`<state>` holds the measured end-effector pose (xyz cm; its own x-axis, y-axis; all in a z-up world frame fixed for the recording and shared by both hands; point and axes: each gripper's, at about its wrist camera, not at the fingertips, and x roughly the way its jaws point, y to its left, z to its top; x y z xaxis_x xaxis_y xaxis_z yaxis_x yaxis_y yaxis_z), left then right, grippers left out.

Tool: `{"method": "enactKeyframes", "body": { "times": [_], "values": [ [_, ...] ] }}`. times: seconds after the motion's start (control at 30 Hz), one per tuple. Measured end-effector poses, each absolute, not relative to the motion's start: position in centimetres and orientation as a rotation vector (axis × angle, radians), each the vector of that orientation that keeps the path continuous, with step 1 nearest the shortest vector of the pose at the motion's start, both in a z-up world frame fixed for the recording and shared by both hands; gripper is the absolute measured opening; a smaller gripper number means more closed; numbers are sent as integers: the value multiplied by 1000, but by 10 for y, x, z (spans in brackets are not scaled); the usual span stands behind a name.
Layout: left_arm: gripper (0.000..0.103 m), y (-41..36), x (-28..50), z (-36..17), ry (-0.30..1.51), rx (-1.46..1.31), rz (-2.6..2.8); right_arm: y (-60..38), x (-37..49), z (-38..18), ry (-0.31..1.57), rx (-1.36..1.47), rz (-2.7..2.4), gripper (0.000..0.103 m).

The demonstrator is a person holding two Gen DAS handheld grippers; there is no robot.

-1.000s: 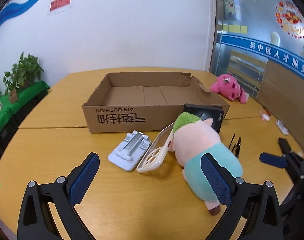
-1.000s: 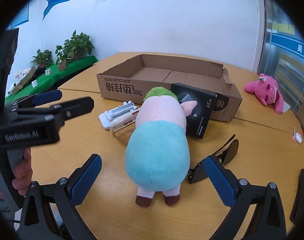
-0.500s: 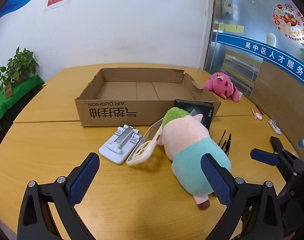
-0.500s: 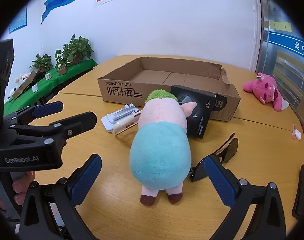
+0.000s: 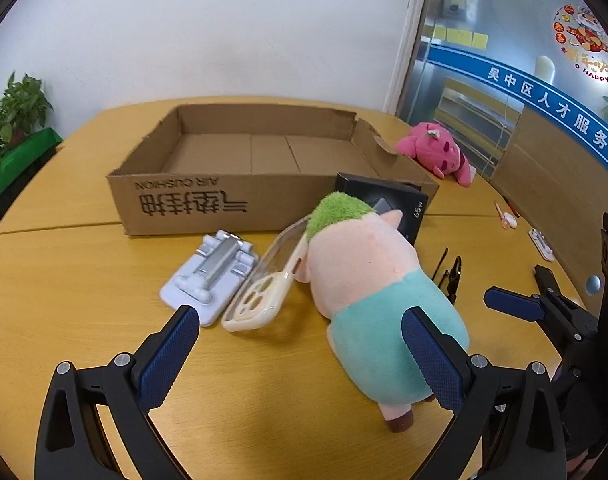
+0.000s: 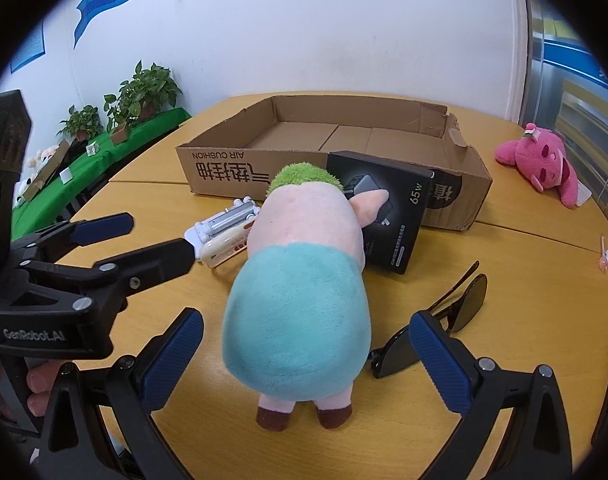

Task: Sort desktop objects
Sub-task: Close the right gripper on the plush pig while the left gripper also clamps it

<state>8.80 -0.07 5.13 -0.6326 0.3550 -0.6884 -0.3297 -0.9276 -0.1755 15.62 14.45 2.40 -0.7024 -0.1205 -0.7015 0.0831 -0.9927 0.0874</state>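
Table (image 5: 63,280) of smooth yellow wood carries a flat brown cardboard box (image 5: 207,204) near its far edge. Fuzzy pig toy (image 6: 299,292) stands before it, beside hard black sunglasses (image 6: 432,320). Left gripper (image 5: 299,350) and right gripper (image 6: 304,360) both gape wide, holding nothing.

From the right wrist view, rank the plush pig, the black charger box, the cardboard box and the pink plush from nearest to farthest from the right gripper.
1. Plush pig, straight ahead of the right gripper, between its open fingers.
2. Black charger box, just beyond the pig, leaning on the carton.
3. Cardboard box, behind it, centre.
4. Pink plush, far right.
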Motion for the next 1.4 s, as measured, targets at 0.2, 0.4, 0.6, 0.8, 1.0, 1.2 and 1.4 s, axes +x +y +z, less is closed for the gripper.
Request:
{"method": "enactKeyframes", "body": {
  "times": [0.2, 0.4, 0.6, 0.8, 1.0, 1.2, 1.4],
  "values": [
    [102, 7, 76, 42, -132, -1133, 2493, 158, 146, 21, -75, 1142, -2723, 102],
    [102, -5, 77, 39, -208, -1152, 2514, 149, 131, 13, -39, 1181, -2593, 102],
    [102, -4, 66, 37, -274, -1208, 2366, 143, 133, -1, -4, 1207, -2552, 102],
    [102, 13, 40, 40, -259, -1208, 2235, 153, 121, -16, -186, 1310, -2592, 102],
    [101, 20, 11, 16, -415, -1294, 2058, 152, 121, -20, -183, 1320, -2552, 96],
    [88, 43, 15, 4, -270, -1340, 2064, 141, 123, -21, -91, 1331, -2513, 90],
    [80, 37, 20, 11, -249, -1323, 2085, 136, 124, -17, -81, 1331, -2506, 83]
  ]
}}
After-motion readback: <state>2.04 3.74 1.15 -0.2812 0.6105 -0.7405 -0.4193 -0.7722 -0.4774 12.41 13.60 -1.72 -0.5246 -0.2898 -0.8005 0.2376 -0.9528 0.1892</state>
